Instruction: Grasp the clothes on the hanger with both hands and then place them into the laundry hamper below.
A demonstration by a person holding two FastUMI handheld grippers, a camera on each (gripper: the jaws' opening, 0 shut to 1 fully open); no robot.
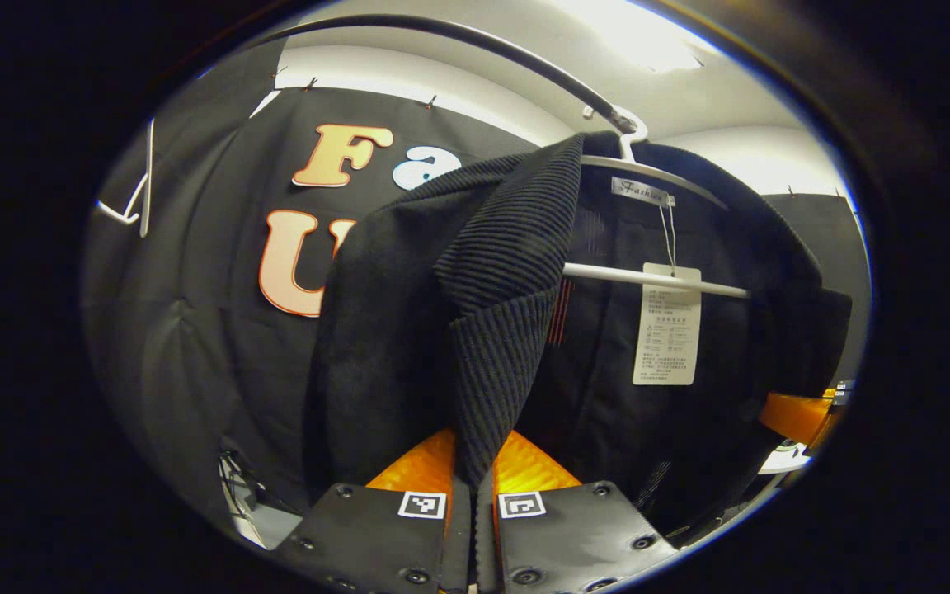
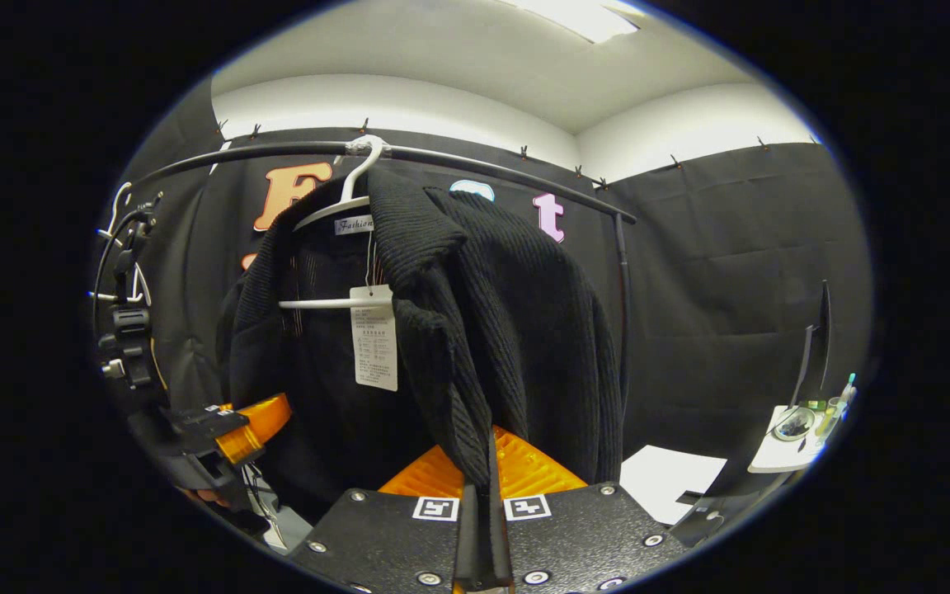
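Note:
A black ribbed-knit jacket [image 1: 491, 272] hangs on a white hanger [image 1: 656, 280] from a black rail [image 1: 524, 62]; a paper tag [image 1: 667, 326] dangles inside it. In the left gripper view, my left gripper [image 1: 472, 487] is shut on the jacket's ribbed front edge, which runs down between the two fingers. In the right gripper view the same jacket [image 2: 483, 313] hangs on the hanger [image 2: 322, 303], and my right gripper [image 2: 483, 483] is shut on its other front edge. The left gripper [image 2: 236, 433] shows at the jacket's lower left in that view, and the right gripper [image 1: 797, 417] sits at the far right of the left gripper view.
An empty white hanger [image 1: 133, 210] hangs further along the rail. The rail's upright post [image 2: 623, 313] stands just behind the jacket. A small white table [image 2: 788, 450] with small items and a dark screen [image 2: 813, 346] stand at the right. A white sheet [image 2: 669, 483] lies below.

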